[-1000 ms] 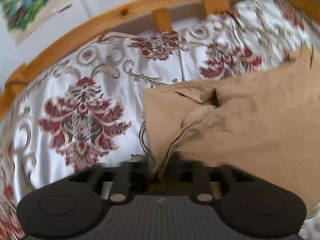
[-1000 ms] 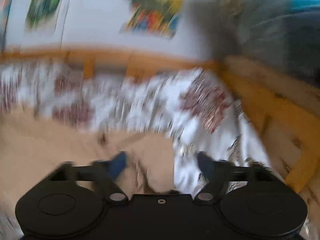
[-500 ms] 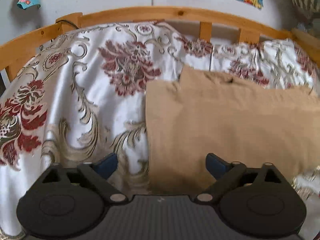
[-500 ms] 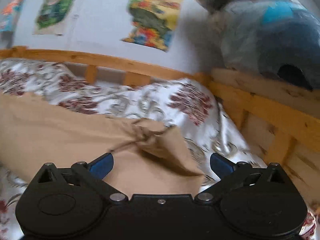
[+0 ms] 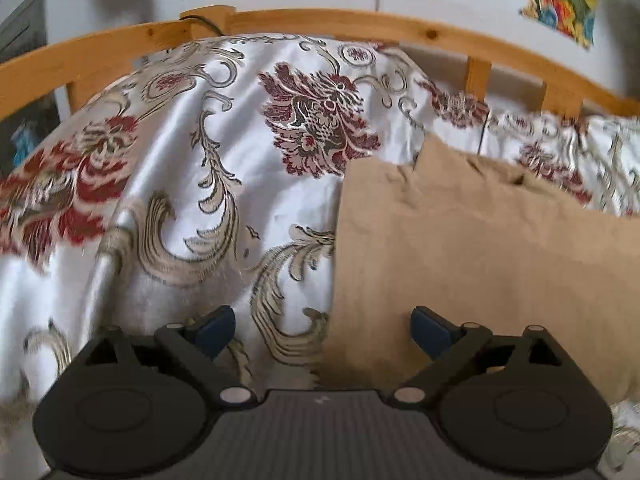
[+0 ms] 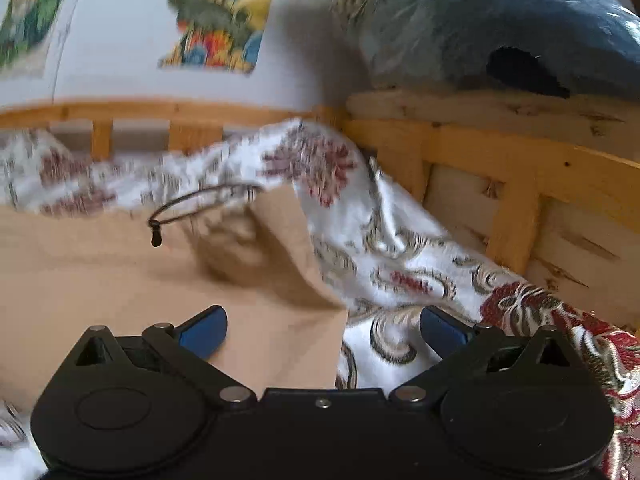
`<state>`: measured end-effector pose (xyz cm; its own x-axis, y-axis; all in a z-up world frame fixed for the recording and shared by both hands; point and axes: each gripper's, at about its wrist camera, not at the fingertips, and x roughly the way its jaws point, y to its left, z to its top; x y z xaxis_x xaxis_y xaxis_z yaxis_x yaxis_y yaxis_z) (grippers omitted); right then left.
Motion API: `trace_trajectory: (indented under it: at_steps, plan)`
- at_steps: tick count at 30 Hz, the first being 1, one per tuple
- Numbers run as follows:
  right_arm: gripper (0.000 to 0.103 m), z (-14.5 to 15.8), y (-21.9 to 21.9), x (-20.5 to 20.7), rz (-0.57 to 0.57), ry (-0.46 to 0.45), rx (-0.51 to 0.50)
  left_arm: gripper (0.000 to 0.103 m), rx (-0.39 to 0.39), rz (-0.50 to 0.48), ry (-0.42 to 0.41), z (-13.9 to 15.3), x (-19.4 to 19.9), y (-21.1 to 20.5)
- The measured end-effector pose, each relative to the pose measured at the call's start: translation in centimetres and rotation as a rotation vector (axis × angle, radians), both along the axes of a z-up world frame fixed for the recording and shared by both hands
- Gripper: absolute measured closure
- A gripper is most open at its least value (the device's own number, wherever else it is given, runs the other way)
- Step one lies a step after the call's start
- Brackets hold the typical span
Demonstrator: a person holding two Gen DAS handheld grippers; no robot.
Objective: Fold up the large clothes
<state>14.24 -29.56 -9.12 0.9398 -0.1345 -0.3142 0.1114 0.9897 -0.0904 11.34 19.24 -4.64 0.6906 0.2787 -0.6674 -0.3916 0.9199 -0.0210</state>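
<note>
A tan garment (image 5: 480, 256) lies folded flat on the floral bedspread (image 5: 200, 200). In the left wrist view its left edge runs down between my fingers. My left gripper (image 5: 323, 330) is open and empty, just above that edge. In the right wrist view the garment (image 6: 120, 280) fills the left side, with its right end bunched and a dark drawstring loop (image 6: 192, 208) lying on it. My right gripper (image 6: 323, 330) is open and empty over the garment's right edge.
A wooden bed rail (image 5: 320, 24) runs along the far side, with a white wall and posters behind. In the right wrist view a wooden bed end (image 6: 500, 168) stands at the right, with a plastic-wrapped blue bundle (image 6: 500, 28) on top of it.
My left gripper let go of the garment and opened. Both grippers pulled back from the cloth, which now lies flatter on the bed. The right gripper swung slightly right.
</note>
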Motion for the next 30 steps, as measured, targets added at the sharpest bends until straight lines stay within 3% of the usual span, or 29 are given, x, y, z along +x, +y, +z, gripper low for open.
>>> trace_trajectory:
  at_steps: [5, 7, 9, 15, 21, 24, 26, 30]
  plan:
    - [0.001, 1.1, 0.3, -0.6, -0.049, -0.012, -0.018, 0.001, -0.021, -0.052, -0.124, 0.9, -1.9, -2.3]
    - [0.001, 1.7, 0.9, -1.3, -0.029, -0.017, -0.002, 0.001, -0.014, -0.108, -0.189, 1.2, -2.1, -3.7]
    - [0.001, 2.4, 2.0, -1.9, 0.011, -0.031, 0.004, 0.001, 0.002, -0.169, -0.204, 1.5, -1.3, -5.2]
    - [0.001, 4.4, 7.7, 1.2, 0.180, 0.053, 0.078, 0.001, 0.152, -0.343, -0.189, 1.7, 5.0, -10.6]
    - [0.001, 4.6, 16.2, 8.2, 0.316, 0.074, -0.053, 0.001, 0.304, -0.311, -0.064, -1.8, 10.9, -14.2]
    - [0.001, 2.0, 19.5, 10.5, 0.346, 0.148, -0.212, 0.000, 0.255, -0.286, -0.037, -3.9, 11.6, -12.7]
    - [0.001, 0.0, 20.2, 11.3, 0.342, 0.208, -0.248, 0.000, 0.196, -0.274, -0.056, -4.9, 11.4, -11.5]
    - [0.001, -2.3, 20.8, 10.0, 0.302, 0.110, -0.282, 0.000, 0.134, -0.334, -0.058, -6.2, 11.5, -10.1]
